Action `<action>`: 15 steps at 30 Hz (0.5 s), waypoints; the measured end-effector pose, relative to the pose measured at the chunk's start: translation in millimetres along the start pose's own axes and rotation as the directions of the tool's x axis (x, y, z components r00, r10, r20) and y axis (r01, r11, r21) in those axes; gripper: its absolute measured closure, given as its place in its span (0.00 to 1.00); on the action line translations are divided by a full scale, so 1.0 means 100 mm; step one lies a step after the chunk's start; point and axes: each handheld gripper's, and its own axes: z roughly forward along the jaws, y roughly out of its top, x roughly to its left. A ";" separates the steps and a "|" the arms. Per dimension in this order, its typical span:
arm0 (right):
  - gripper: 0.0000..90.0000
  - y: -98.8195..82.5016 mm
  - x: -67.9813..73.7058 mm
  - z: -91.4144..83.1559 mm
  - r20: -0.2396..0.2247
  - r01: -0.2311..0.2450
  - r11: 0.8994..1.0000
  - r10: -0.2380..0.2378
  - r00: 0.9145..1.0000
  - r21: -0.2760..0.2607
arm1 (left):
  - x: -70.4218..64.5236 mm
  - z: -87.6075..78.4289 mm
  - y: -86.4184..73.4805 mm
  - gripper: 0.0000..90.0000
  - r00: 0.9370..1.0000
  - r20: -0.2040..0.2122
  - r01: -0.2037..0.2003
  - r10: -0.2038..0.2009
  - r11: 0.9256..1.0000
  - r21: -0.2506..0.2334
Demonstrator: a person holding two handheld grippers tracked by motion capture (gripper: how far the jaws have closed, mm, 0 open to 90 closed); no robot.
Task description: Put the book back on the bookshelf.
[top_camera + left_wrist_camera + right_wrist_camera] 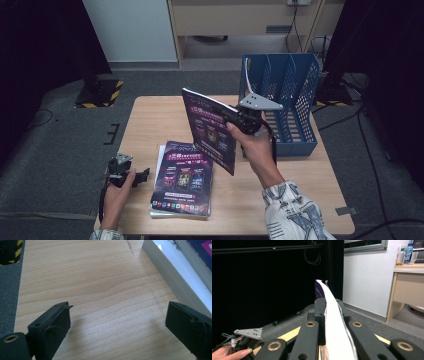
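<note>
While the right gripper (239, 119) sits at the centre of the high view, its jaws are pressed together on the spine edge of a purple booklet (210, 131), which is held upright and tilted above the wooden table (150, 120). In the right gripper view the booklet's white edge (332, 322) rises from between the black jaws, running up the middle of the frame. A blue file rack (285, 100) stands on the table at the upper right of the high view, just behind the right hand (255, 145); the booklet is outside it. At lower centre of that view a stack of booklets (182, 180) lies flat on the table, a matching purple cover on top. The left gripper (131, 176) is at the lower left, low over the table's near left edge, beside the stack but apart from it. In the left gripper view its jaws stand spread wide with only bare tabletop (100, 290) between them, and the side of the stack (172, 277) runs along the upper right of the frame.
</note>
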 end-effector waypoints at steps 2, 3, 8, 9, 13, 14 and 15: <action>0.94 -0.01 0.00 -0.03 0.000 0.000 1.000 0.000 1.000 -0.002 | -0.01 0.01 0.00 0.06 1.000 0.002 -0.006 0.006 1.000 0.009; 0.94 -0.01 0.00 -0.05 0.001 0.001 1.000 -0.001 1.000 0.000 | -0.02 0.02 -0.01 0.06 1.000 0.002 -0.011 0.011 1.000 0.015; 0.94 -0.02 0.00 -0.12 0.005 0.006 1.000 -0.006 1.000 0.000 | -0.03 0.04 -0.01 0.05 1.000 0.010 -0.018 0.018 1.000 0.019; 0.94 -0.02 0.00 -0.15 0.004 0.006 1.000 -0.006 1.000 -0.001 | -0.04 0.04 -0.01 0.05 1.000 0.011 -0.018 0.018 1.000 0.018; 0.94 -0.01 -0.02 -0.24 0.009 -0.004 1.000 0.004 1.000 -0.014 | -0.04 0.05 -0.01 0.04 1.000 0.013 -0.017 0.017 1.000 0.012; 0.94 -0.01 -0.03 -0.26 0.011 -0.004 1.000 0.004 1.000 -0.015 | -0.04 0.05 -0.02 0.04 1.000 0.014 -0.015 0.015 1.000 0.010; 0.94 -0.02 -0.03 -0.28 0.012 -0.003 1.000 0.003 1.000 -0.017 | -0.04 0.05 -0.02 0.04 1.000 0.015 -0.016 0.016 1.000 0.008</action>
